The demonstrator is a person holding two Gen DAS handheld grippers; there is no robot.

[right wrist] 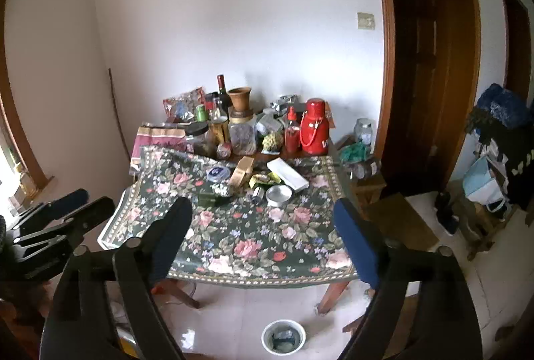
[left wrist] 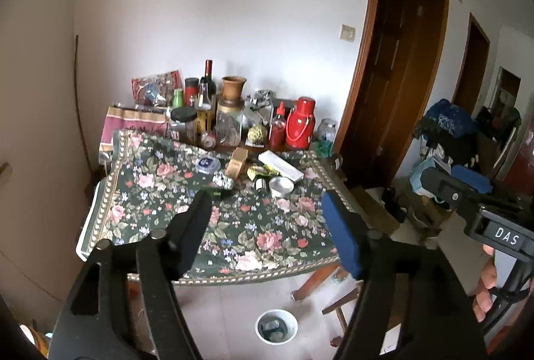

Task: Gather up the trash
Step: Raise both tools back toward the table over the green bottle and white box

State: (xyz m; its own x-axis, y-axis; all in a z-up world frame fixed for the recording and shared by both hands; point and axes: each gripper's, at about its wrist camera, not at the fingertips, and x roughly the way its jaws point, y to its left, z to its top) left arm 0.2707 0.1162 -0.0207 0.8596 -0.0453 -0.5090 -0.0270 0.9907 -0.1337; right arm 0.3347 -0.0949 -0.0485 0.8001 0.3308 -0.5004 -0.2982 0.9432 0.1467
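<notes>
Both tongs, left and right, gape empty over the bench; white bin at 6 o'clock holds scraps, wrappers at 12 remain.

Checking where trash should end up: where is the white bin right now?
The white bin stands on the floor tiles in front of the table, below its near edge and close to its right front leg; both wrist views show it low in the frame, some items already inside.

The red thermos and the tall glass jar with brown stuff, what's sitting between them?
Between the red thermos and the tall glass jar stand a red squeeze bottle and a bumpy yellow-green lump. Both wrist views show it.
</notes>
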